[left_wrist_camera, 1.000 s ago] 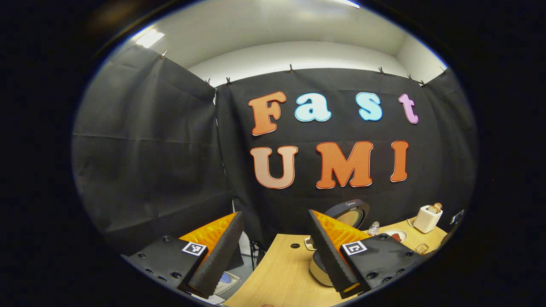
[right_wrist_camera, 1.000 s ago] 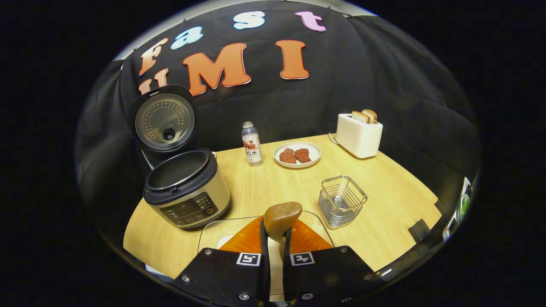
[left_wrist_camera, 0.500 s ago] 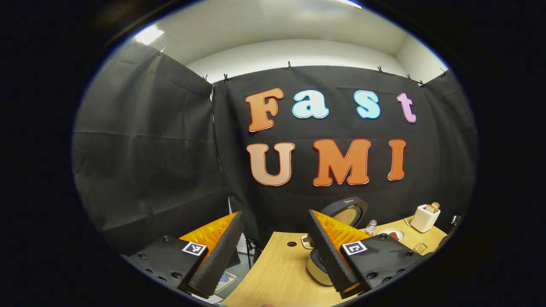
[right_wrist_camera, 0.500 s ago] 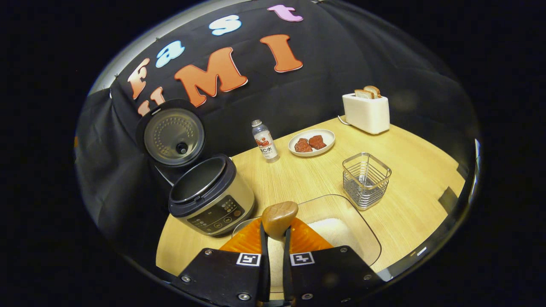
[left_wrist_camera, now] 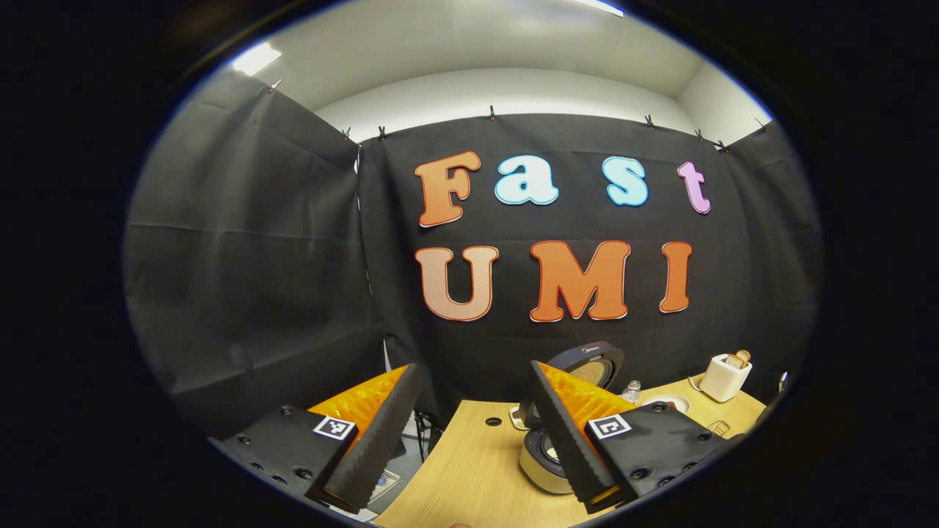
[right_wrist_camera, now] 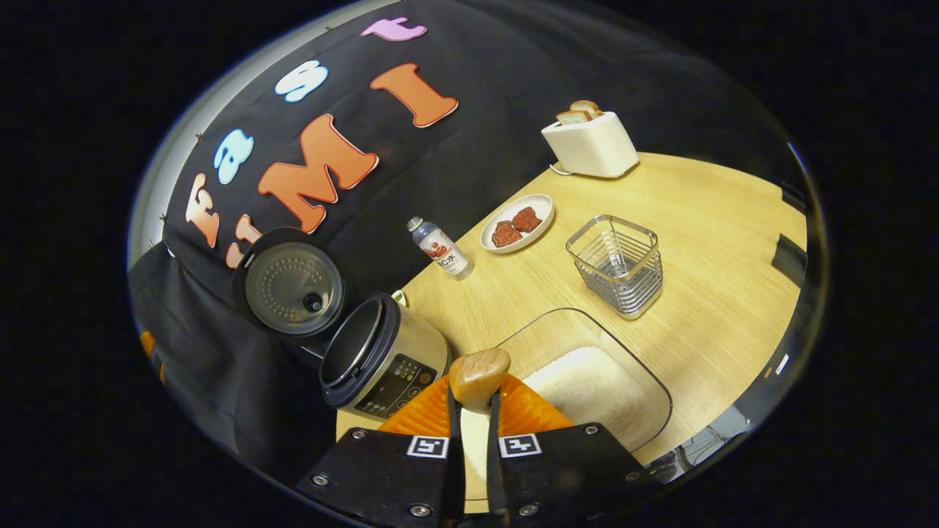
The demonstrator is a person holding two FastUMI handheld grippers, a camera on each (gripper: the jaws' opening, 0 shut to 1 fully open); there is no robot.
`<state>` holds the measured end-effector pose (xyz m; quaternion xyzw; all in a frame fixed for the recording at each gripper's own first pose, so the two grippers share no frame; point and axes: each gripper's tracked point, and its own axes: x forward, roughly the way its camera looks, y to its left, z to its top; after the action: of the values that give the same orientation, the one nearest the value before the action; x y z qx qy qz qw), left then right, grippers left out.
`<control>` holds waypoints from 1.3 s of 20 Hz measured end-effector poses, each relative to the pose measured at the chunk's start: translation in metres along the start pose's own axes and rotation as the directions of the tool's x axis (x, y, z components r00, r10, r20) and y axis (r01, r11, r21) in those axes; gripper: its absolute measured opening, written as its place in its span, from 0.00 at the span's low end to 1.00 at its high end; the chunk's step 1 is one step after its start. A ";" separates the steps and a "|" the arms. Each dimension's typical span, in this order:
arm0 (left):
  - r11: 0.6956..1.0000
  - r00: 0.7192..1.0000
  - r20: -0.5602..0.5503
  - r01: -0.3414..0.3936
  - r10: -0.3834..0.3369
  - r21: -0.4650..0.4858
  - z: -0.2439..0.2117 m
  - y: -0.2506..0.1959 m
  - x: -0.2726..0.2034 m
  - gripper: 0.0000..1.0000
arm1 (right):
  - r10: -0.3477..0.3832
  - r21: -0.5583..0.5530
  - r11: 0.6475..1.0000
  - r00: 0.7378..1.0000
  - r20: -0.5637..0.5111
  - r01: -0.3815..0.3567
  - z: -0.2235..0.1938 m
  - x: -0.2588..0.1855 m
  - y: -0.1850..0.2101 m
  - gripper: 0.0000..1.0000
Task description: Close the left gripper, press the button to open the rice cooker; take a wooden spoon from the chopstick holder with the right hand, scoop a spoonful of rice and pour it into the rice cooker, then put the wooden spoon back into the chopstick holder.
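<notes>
In the right gripper view my right gripper [right_wrist_camera: 473, 408] is shut on the wooden spoon [right_wrist_camera: 479, 372], whose rounded end sticks up past the fingertips. Just beyond it lies a clear glass dish of white rice [right_wrist_camera: 587, 385]. The rice cooker [right_wrist_camera: 389, 353] stands to the left with its lid [right_wrist_camera: 293, 287] swung up and the dark pot bare. The wire chopstick holder [right_wrist_camera: 618, 262] is right of centre on the table. In the left gripper view my left gripper [left_wrist_camera: 469, 440] is open and holds nothing; the cooker [left_wrist_camera: 541, 462] peeks from behind its right finger.
A small bottle [right_wrist_camera: 440, 249], a white plate with two pieces of meat [right_wrist_camera: 517, 222] and a white toaster with bread [right_wrist_camera: 587, 143] stand along the back of the wooden table [right_wrist_camera: 704, 242]. The table's left edge [left_wrist_camera: 433, 469] drops off below the left gripper.
The right gripper has rolled and shifted with the spoon, so the scene tilts left and the rice dish shows more to its right. The left gripper has drifted slightly; it stays open.
</notes>
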<state>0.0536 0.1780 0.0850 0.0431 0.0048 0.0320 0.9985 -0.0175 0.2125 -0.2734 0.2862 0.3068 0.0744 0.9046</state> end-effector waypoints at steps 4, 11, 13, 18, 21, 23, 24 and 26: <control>1.000 1.000 -0.003 0.003 -0.003 -0.003 0.000 -0.004 0.001 0.99 | 0.018 0.159 0.987 1.000 -0.014 -0.015 0.002 0.000 -0.013 0.11; 1.000 1.000 -0.002 0.017 -0.017 -0.009 0.001 -0.014 0.004 1.00 | 0.062 0.435 0.899 0.998 -0.021 -0.046 -0.005 0.002 -0.031 0.11; 1.000 1.000 0.002 0.023 -0.023 -0.007 0.002 -0.017 0.005 1.00 | 0.066 0.487 0.872 0.998 -0.025 -0.045 -0.005 -0.002 -0.038 0.11; 0.999 0.999 0.017 0.030 -0.030 -0.016 0.007 -0.025 0.004 1.00 | 0.095 0.558 0.826 0.995 0.005 -0.082 0.010 -0.014 -0.043 0.11; 0.999 0.999 0.021 0.033 -0.033 -0.022 0.011 -0.029 0.004 0.97 | 0.114 0.583 0.805 0.993 0.026 -0.108 0.020 -0.024 -0.043 0.11; 0.999 0.999 0.025 0.039 -0.039 -0.026 0.012 -0.034 0.004 0.98 | 0.125 0.597 0.793 0.992 0.037 -0.122 0.028 -0.028 -0.042 0.11; 0.999 0.999 0.027 0.041 -0.040 -0.026 0.013 -0.035 0.004 0.98 | 0.130 0.602 0.788 0.991 0.043 -0.129 0.030 -0.031 -0.042 0.11; 0.999 0.999 0.032 0.045 -0.044 -0.024 0.016 -0.037 0.003 0.99 | 0.142 0.612 0.777 0.988 0.053 -0.144 0.035 -0.035 -0.040 0.11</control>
<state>0.0590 0.1400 0.0978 0.0313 -0.0106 0.0093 0.9994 -0.0263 0.1522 -0.2552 0.5872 0.2899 0.0385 0.7548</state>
